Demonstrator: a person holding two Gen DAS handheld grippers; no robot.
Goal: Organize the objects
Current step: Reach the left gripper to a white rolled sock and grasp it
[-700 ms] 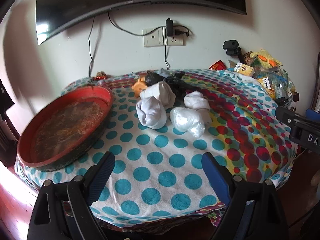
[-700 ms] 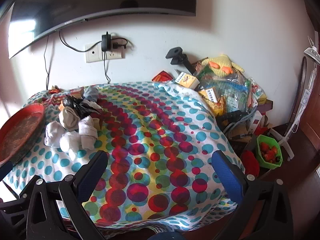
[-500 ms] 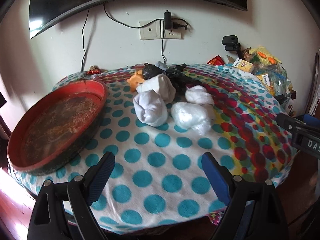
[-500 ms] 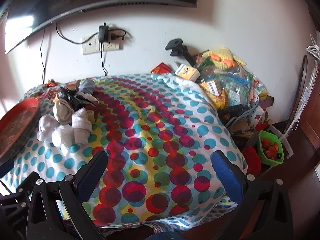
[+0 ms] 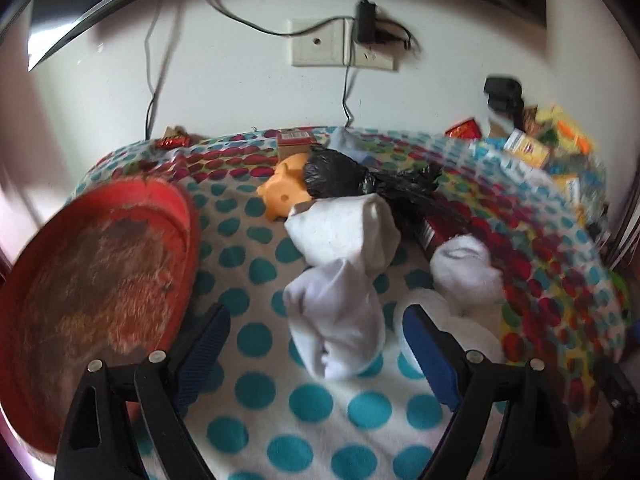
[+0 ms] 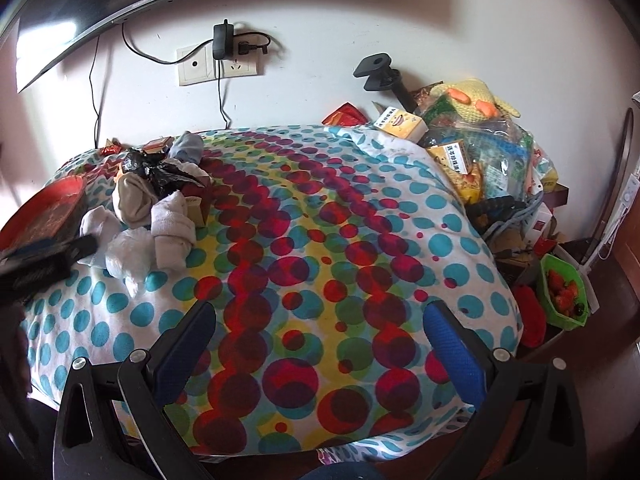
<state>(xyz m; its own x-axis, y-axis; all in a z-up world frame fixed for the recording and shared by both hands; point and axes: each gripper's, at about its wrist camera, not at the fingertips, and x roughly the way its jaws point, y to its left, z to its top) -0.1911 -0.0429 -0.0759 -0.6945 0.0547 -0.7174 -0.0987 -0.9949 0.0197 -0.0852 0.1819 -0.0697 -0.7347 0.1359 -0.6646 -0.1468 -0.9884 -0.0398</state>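
With our left gripper [image 5: 316, 336] spread wide and empty around the nearest rolled white sock [image 5: 334, 320] on the dotted tabletop [image 5: 280, 400], beside the round red tray [image 5: 92, 280], and our right gripper [image 6: 320, 336] likewise wide and empty, closing carelessly could snag the crumpled white plastic bag [image 5: 464, 328].

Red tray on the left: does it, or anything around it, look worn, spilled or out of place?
The red tray looks worn: its floor is mottled brown, as if the coating has rubbed off. Beside it, rolled white socks, a black plastic bag and an orange toy lie heaped on the dotted tablecloth. Nothing is spilled.
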